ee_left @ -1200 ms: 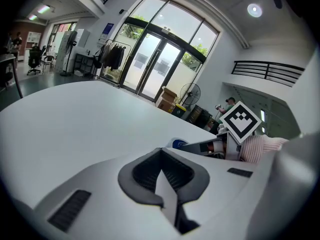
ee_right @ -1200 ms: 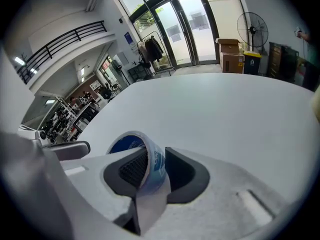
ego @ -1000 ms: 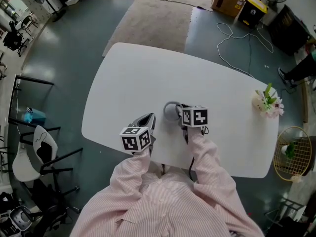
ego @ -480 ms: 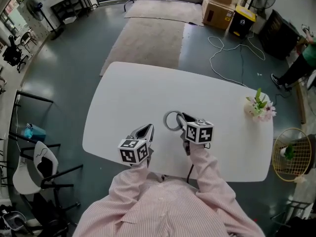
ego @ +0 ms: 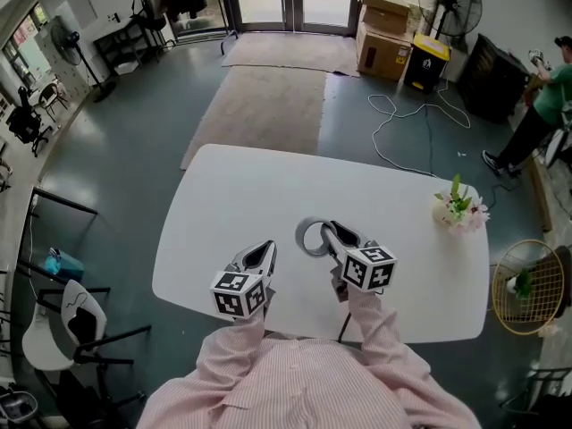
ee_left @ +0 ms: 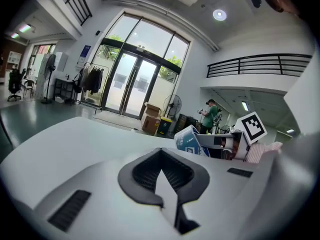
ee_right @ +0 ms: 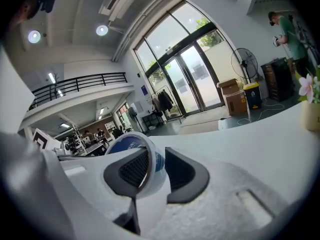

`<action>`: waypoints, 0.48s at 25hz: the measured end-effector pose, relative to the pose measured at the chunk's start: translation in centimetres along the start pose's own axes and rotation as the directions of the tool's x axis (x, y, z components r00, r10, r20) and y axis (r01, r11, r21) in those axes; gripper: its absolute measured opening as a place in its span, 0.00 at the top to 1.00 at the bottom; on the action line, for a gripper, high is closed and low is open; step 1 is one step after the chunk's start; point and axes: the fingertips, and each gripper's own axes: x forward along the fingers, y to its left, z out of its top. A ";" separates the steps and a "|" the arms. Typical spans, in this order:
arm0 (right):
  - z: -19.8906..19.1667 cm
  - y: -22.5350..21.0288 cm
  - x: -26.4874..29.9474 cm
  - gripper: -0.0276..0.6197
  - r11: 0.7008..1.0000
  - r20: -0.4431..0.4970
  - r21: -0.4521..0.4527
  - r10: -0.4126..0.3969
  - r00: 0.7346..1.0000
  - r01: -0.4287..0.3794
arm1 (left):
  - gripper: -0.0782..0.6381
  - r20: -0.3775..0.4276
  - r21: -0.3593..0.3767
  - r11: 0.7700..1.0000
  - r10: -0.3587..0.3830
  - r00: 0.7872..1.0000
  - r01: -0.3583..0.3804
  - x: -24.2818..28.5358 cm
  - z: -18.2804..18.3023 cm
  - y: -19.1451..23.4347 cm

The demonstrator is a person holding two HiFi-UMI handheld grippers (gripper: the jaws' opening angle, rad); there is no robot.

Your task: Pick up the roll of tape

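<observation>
The roll of tape (ego: 302, 231) is a pale ring with a blue printed inside (ee_right: 125, 145). My right gripper (ego: 327, 231) is shut on it, one pad inside the ring and one outside (ee_right: 150, 166), and holds it up above the white table (ego: 241, 186). In the left gripper view the roll of tape (ee_left: 191, 142) shows off to the right, with the right gripper's marker cube behind it. My left gripper (ego: 263, 251) hovers beside it on the left, over the table's near edge. Its jaws (ee_left: 162, 170) are shut with nothing between them.
A small pot of flowers (ego: 457, 209) stands near the table's right end. Off the table are chairs (ego: 67, 307) at the left, a round wire basket (ego: 523, 284) at the right, cardboard boxes (ego: 382, 21), a fan (ego: 456, 3), floor cables and a person in green (ego: 543, 96).
Both grippers have risen from the table. The right one carried the roll of tape up with it. The head view has tilted to show more of the room.
</observation>
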 end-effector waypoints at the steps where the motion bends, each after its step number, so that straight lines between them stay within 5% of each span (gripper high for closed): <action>1: 0.4 0.2 -0.3 0.81 1.000 0.015 -0.005 0.005 1.000 -0.005 | 0.89 0.005 0.018 1.000 0.000 1.000 0.000 -0.1 0.3 -0.2; 12: 4.7 1.1 -3.3 0.81 0.997 0.163 -0.072 0.032 0.986 -0.021 | 0.89 0.100 0.100 0.995 -0.010 0.995 0.000 -1.5 3.7 -1.4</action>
